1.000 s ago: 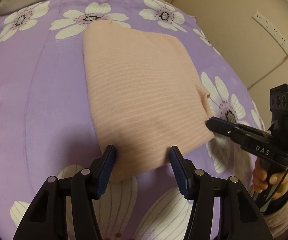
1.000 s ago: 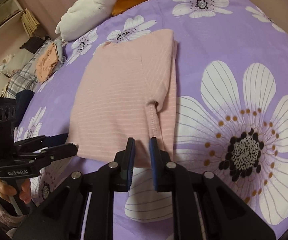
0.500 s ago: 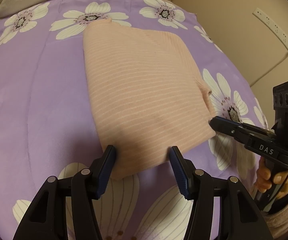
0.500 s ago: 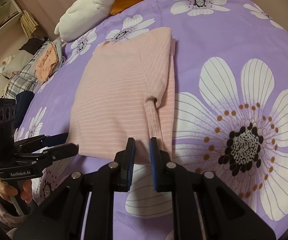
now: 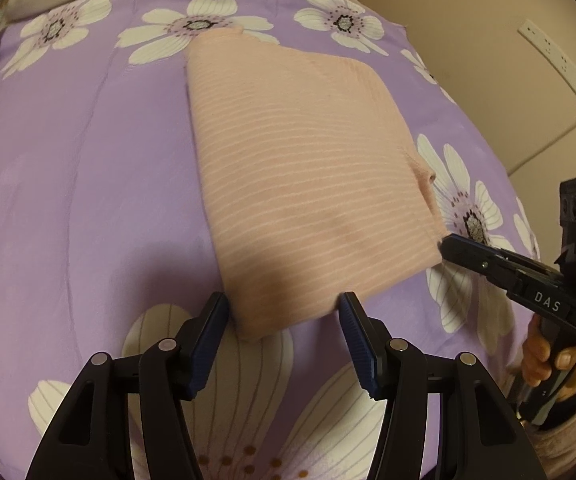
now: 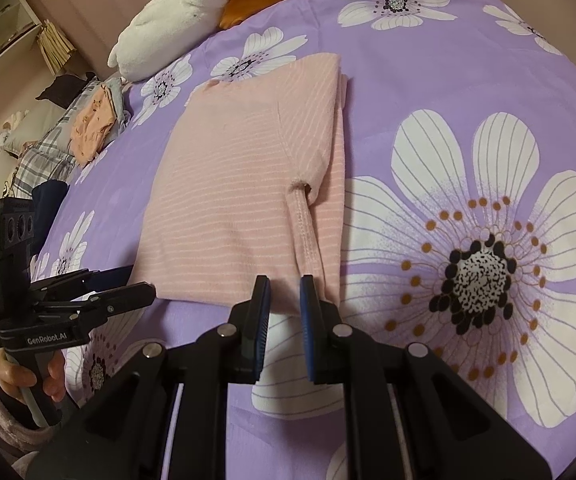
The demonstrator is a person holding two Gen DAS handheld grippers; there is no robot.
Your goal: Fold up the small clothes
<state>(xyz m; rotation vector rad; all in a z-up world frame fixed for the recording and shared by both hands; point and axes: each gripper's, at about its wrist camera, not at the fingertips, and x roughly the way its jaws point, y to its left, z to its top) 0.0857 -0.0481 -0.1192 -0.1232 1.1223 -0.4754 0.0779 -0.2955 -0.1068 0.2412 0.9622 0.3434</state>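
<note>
Where the left wrist view begins, the left hand-held gripper [image 5: 283, 312] sits lowest in frame, its fingers spread wide with one on either side of the near corner of the pink shirt [image 5: 304, 184]. Nothing is pinched; the pads stand beside the fabric edge, and whether they touch it cannot be told. From the right wrist view, the same left hand-held gripper [image 6: 143, 282] appears at the shirt's lower left corner, released, held in a hand [image 6: 47, 376] with a fuzzy pink cuff.

Right hand-held gripper [image 6: 283, 300] has its fingers drawn near together, a narrow gap showing between the pads. They sit at the shirt's near hem, just by the stitched sleeve seam. Whether cloth is caught in that gap cannot be told. From the left view, its tips [image 5: 454, 246] meet the shirt's right-hand corner.

Shirt lies flat on the purple flowered bedsheet [image 6: 448, 92], pale stripes running across it, one sleeve folded in over the body along the right edge.

Farther back: a white and orange plush toy [image 6: 191, 28] at the sheet's far edge. To the far left, a heap of other clothes [image 6: 87, 128], plaid and orange among them.
</note>
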